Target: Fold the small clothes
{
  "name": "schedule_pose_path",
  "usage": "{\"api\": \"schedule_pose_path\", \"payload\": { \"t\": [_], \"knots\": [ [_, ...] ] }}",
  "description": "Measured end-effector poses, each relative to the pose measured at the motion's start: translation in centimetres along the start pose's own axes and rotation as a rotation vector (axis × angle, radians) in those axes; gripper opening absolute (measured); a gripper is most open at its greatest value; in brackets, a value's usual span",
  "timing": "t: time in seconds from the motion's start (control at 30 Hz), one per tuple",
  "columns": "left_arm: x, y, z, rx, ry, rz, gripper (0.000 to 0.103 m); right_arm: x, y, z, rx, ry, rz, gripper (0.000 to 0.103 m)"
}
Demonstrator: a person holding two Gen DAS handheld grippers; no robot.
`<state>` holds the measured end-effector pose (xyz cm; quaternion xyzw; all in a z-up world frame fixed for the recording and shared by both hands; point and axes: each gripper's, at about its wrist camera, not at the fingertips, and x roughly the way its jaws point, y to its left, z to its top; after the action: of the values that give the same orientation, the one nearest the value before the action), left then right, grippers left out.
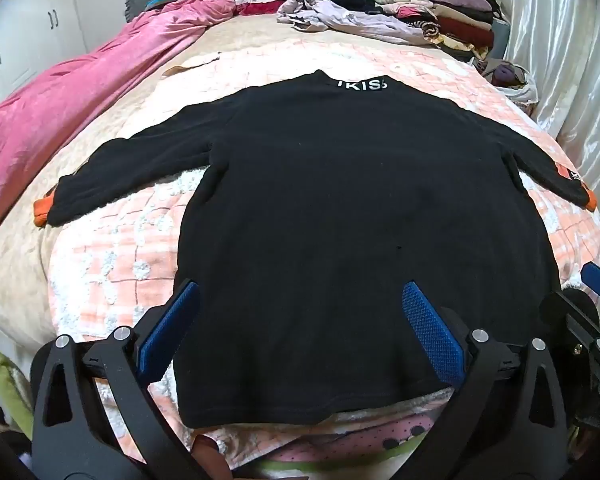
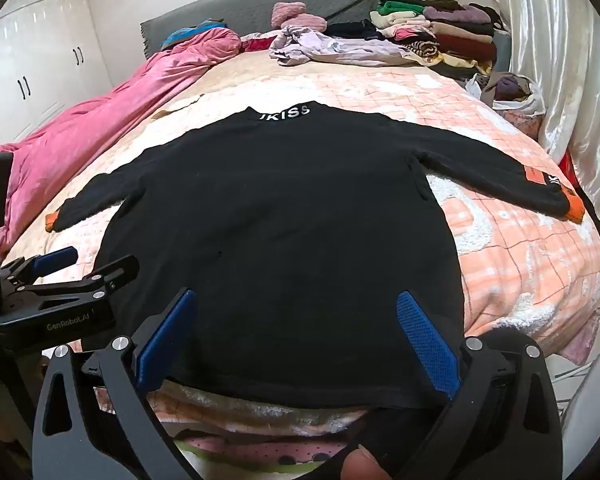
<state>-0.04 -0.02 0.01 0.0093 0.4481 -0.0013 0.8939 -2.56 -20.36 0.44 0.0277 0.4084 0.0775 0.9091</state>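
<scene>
A small black long-sleeved top (image 1: 340, 208) with orange cuffs and white "KISS" lettering at the collar lies flat on the bed, sleeves spread, hem towards me. It also shows in the right wrist view (image 2: 284, 216). My left gripper (image 1: 300, 300) is open and empty, its blue fingers above the hem's left part. My right gripper (image 2: 296, 312) is open and empty above the hem's right part. The left gripper (image 2: 84, 264) shows at the left edge of the right wrist view.
The bed has a pink-and-white checked blanket (image 1: 112, 248). A pink quilt (image 1: 72, 100) lies along the left. Stacked folded clothes (image 1: 440, 12) and a loose lilac garment (image 1: 340, 16) sit at the headboard. A curtain (image 1: 572, 60) hangs on the right.
</scene>
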Motion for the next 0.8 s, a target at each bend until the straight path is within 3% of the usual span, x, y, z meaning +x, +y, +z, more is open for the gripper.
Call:
{"api": "schedule_pose_path", "payload": {
  "t": [0.8],
  "knots": [
    [0.44, -0.14, -0.07, 0.004, 0.020, -0.015, 0.095, 0.16, -0.19, -0.04, 0.011, 0.005, 0.006, 0.099]
  ]
}}
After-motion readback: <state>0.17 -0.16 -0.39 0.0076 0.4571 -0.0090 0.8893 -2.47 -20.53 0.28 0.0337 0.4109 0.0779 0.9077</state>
